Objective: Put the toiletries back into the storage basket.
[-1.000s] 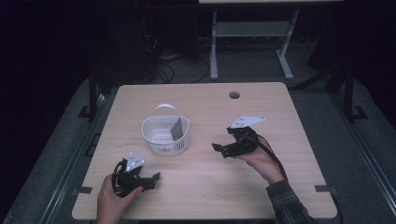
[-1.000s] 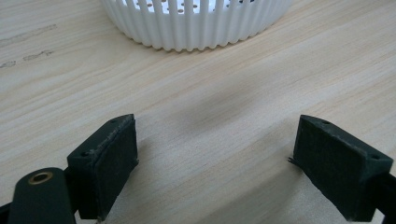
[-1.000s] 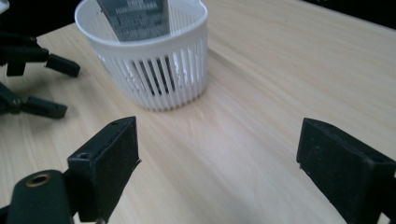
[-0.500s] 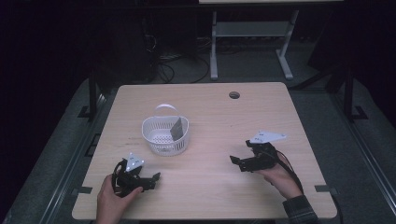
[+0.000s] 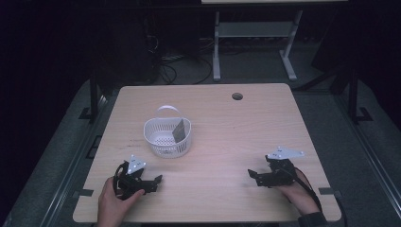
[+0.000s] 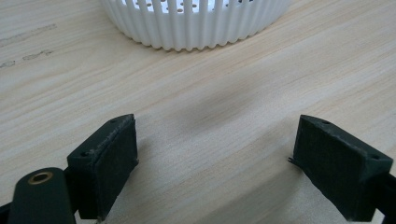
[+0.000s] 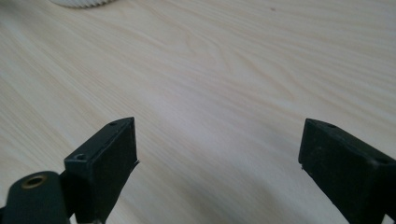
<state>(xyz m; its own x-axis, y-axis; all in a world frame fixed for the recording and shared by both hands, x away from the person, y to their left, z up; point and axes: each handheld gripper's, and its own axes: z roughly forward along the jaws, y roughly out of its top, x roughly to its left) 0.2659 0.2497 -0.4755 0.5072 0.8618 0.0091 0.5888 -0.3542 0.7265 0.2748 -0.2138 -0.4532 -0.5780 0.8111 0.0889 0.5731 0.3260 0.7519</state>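
A white slotted basket (image 5: 168, 136) with a thin handle stands left of the table's middle, and a grey flat piece (image 5: 179, 129) leans inside it. My left gripper (image 5: 152, 181) rests on the table near the front left edge, open and empty, pointing right. Its own view has the basket's wall (image 6: 196, 23) just ahead of the wide-apart jaws. My right gripper (image 5: 254, 175) lies low at the front right, open with nothing between its jaws, pointing left. A sliver of the basket (image 7: 81, 3) sits at the top left of the right gripper view.
The light wooden table (image 5: 227, 127) has a round cable hole (image 5: 237, 96) near its far edge. Beyond the table stand a white metal frame (image 5: 253, 33) and cables on the dark floor.
My right gripper has pulled back from beside the basket to the front right of the table and come down low. The left gripper has stayed put.
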